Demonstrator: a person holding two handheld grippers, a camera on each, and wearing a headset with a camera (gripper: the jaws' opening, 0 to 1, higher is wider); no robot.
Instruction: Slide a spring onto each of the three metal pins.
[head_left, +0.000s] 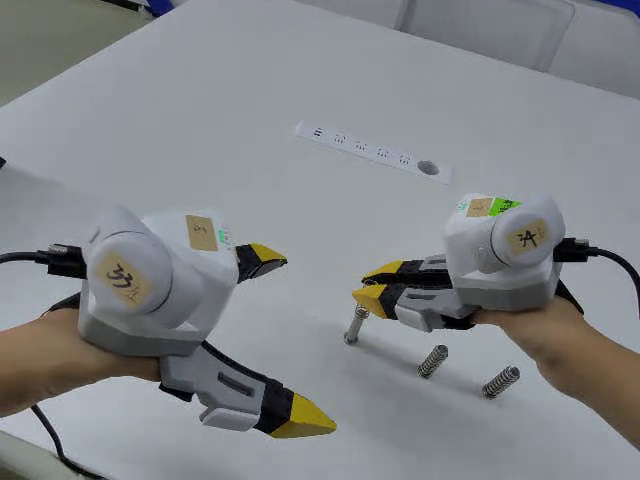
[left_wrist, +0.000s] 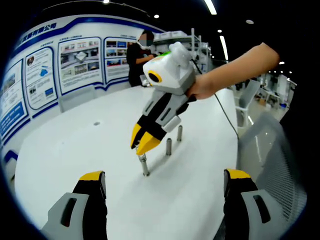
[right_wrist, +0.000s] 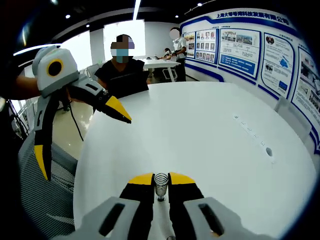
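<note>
My right gripper (head_left: 372, 290) is shut on a small coil spring (right_wrist: 160, 184), which shows between its yellow tips. It holds the spring over the top of an upright metal pin (head_left: 354, 327) on the white table (head_left: 250, 120). The same pin (left_wrist: 144, 165) stands under the right gripper's tips (left_wrist: 142, 140) in the left gripper view. To the right are two more short uprights (head_left: 432, 360) (head_left: 500, 381) that look coiled, like springs over pins. My left gripper (head_left: 290, 340) hovers wide open left of the pins, its jaws holding nothing.
A white power strip (head_left: 370, 150) lies flat on the far part of the table. White chairs (head_left: 490, 25) stand along the far edge. A person (right_wrist: 122, 75) sits beyond the table, and wall posters (right_wrist: 240, 45) hang behind.
</note>
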